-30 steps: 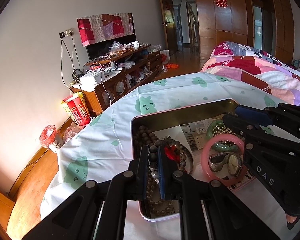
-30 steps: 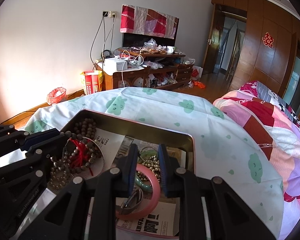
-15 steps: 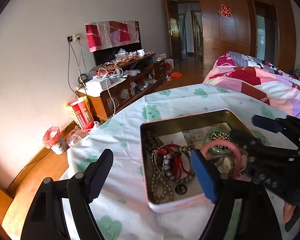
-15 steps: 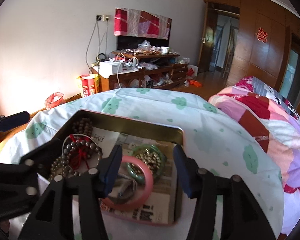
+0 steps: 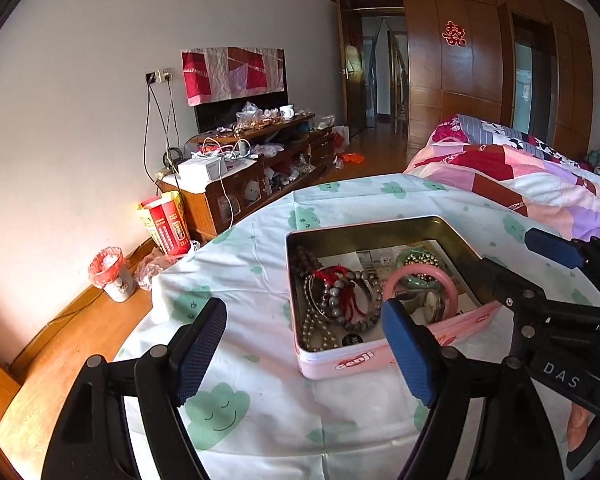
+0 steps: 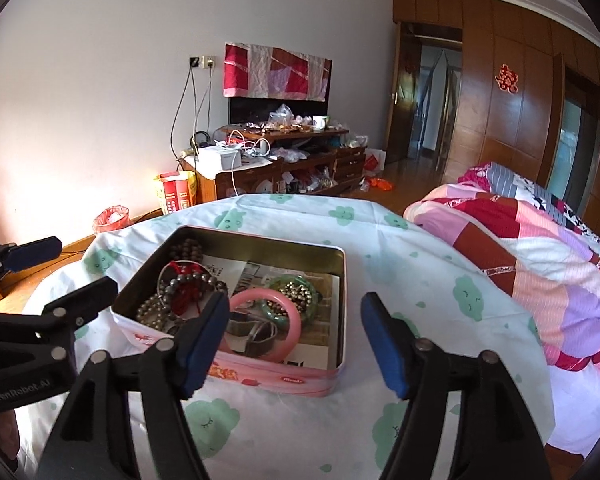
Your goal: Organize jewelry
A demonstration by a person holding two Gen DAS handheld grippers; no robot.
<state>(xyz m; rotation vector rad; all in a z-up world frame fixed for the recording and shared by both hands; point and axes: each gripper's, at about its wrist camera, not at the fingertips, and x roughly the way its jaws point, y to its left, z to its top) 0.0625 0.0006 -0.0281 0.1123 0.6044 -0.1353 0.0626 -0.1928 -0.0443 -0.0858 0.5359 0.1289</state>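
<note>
A pink tin box (image 5: 352, 362) (image 6: 300, 378) stands open on a bed with a cloud-print sheet. In it lie bead bracelets with red cord (image 5: 342, 294) (image 6: 180, 288), a pink bangle (image 5: 420, 276) (image 6: 278, 300), a green bangle (image 6: 296, 286) and a wristwatch (image 5: 426, 302). My left gripper (image 5: 304, 346) is open and empty, above the sheet before the tin's near left corner. My right gripper (image 6: 294, 340) is open and empty, held over the tin's near edge; it also shows in the left wrist view (image 5: 540, 268).
A quilted pink and red blanket (image 6: 540, 248) lies on the bed at the right. A cluttered wooden TV cabinet (image 5: 252, 176) stands along the far wall, with a red box (image 5: 164, 220) and a small bin (image 5: 112, 272) on the floor beside it.
Both grippers have opened wide and pulled back from the tin. The beads and the pink bangle, which lay between the shut pads, now lie free in the tin.
</note>
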